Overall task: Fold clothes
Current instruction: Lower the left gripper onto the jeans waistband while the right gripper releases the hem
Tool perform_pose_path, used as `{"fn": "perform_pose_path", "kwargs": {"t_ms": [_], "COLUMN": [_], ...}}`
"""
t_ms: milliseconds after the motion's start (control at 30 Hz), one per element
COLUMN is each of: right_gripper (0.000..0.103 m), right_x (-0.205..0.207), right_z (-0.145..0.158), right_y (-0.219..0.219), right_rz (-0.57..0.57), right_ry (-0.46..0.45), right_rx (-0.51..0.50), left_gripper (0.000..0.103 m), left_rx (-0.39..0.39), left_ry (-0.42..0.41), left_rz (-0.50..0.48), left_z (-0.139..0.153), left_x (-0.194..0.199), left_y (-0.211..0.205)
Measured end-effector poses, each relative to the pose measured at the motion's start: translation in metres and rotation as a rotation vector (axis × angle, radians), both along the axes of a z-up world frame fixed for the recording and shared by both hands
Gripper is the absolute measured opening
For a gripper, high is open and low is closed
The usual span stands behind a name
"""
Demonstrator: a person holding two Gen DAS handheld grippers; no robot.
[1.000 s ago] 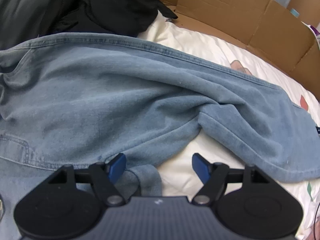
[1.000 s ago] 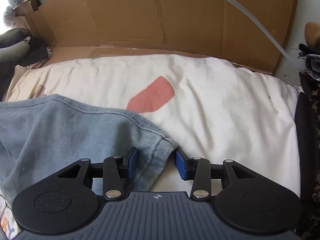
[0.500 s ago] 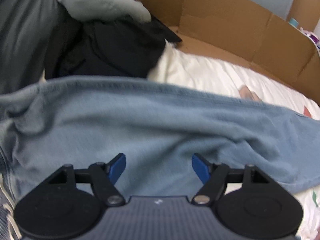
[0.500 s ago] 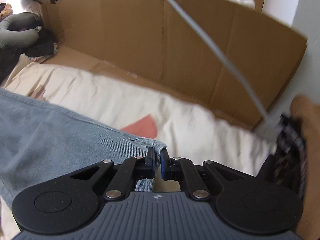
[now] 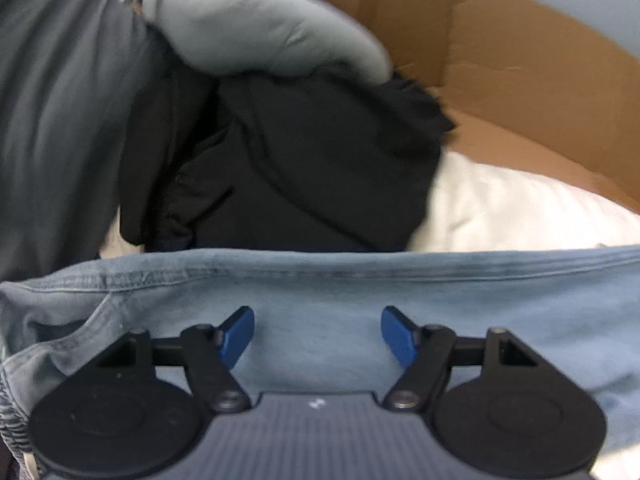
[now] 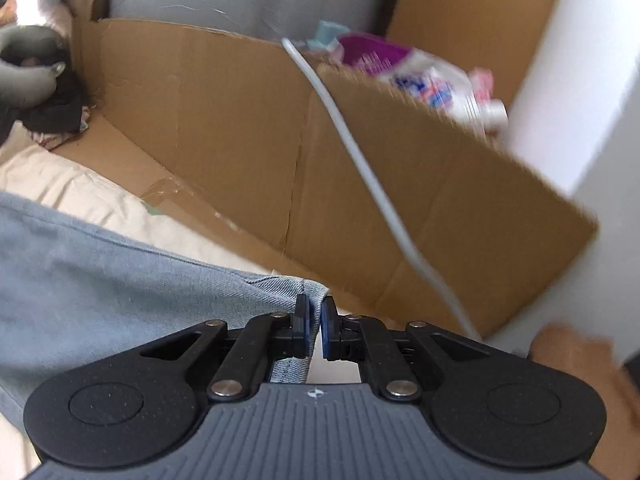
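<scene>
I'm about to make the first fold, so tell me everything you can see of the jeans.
The jeans are light blue, faded denim with stitched seams. They lie spread across a cream bedsheet, a dark clothes pile behind them. The right gripper is shut on a hemmed corner, holding it raised. The left gripper hovers over the cloth, jaws closing, gripping nothing.

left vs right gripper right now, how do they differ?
Left gripper: jaws wide apart, closing a little, nothing pinched, jeans lying beneath them. Right gripper: jaws shut on the jeans' hem, denim trailing off to its left. Left faces the dark clothes pile; right faces the cardboard. Both have blue pads.
</scene>
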State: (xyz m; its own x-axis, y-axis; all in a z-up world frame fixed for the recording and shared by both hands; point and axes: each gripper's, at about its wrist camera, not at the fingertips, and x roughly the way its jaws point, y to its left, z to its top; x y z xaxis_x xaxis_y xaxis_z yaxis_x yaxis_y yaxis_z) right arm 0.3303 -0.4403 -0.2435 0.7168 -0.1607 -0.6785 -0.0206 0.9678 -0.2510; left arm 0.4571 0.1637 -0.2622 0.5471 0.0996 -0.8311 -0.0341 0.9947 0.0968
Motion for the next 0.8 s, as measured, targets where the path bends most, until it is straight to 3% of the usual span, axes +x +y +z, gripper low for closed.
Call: {"fn": "perform_pose_path", "kwargs": {"t_ms": [267,433,800], "right_gripper": [0.004,0.004,0.004], "right_x": [0.037,0.060,0.099], "right_z": [-0.009,-0.021,-0.043], "right_y": [-0.002,0.000,0.017], "right_rz": [0.002,0.000,-0.035], "right_ry": [-0.002,0.000,0.028], "right_rx": [-0.038,-0.068,-0.196], "left_gripper": [0.072,0.074,0.082], "left_rx": [0.002,0.024,-0.005], "left_ry": [-0.018,-0.016,-0.048], "left_rz": [0.063,0.047,0.059], "left_z": [-0.014,-0.019,-0.024], "left_x": [0.024,0.041,0.039], "left_y": [0.010,0.011,0.020]}}
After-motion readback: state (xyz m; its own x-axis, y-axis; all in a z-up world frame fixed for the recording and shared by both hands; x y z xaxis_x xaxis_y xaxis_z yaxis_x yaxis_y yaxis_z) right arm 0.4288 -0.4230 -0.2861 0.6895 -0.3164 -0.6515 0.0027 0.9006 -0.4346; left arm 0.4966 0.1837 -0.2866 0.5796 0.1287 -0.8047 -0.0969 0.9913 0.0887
